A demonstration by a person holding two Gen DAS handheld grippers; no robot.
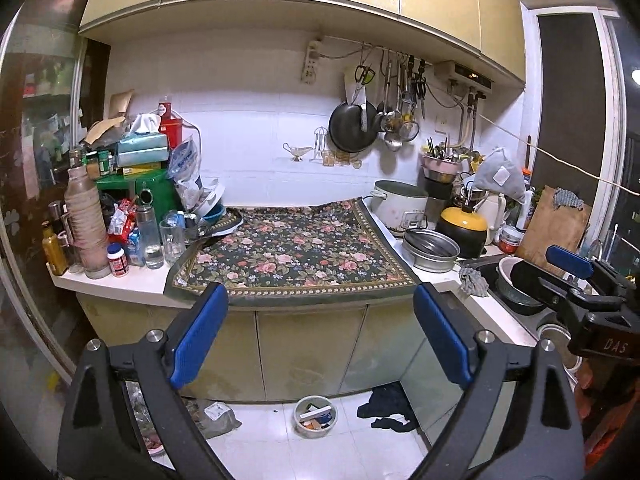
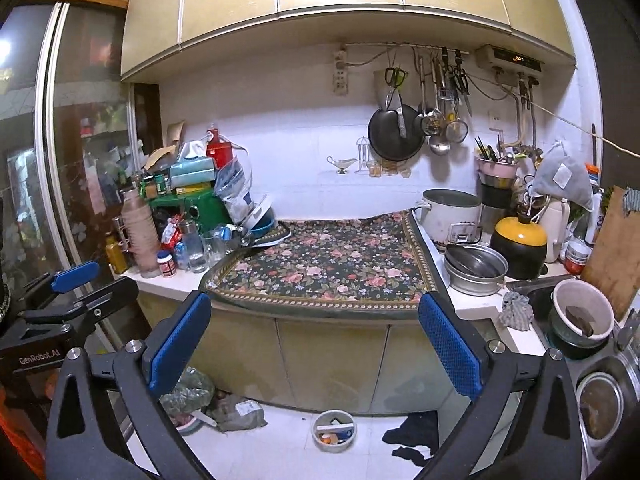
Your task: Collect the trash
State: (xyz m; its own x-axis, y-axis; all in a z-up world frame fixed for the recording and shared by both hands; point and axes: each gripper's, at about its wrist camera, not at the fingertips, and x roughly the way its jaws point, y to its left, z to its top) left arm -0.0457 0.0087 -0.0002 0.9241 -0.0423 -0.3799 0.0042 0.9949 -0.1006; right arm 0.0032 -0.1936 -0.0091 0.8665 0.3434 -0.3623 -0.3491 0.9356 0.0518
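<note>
My left gripper [image 1: 320,336] is open and empty, held in front of the counter edge. My right gripper [image 2: 316,344] is open and empty too; it also shows at the right of the left wrist view [image 1: 568,264]. On the floor below the cabinets lie a round metal tin [image 1: 315,416] with scraps in it, a crumpled grey-green bag [image 1: 218,418] and a dark cloth [image 1: 390,404]. The tin [image 2: 334,431], the bag [image 2: 240,412] and the cloth [image 2: 416,432] show in the right wrist view as well. A clear plastic bag [image 2: 188,394] lies at the left.
A floral cloth [image 1: 296,252] covers the counter middle. Bottles, jars and boxes [image 1: 120,208] crowd its left end. Pots [image 1: 430,250], a rice cooker [image 1: 398,202] and a sink with bowls [image 2: 580,320] stand at the right. A pan and utensils [image 1: 360,124] hang on the wall.
</note>
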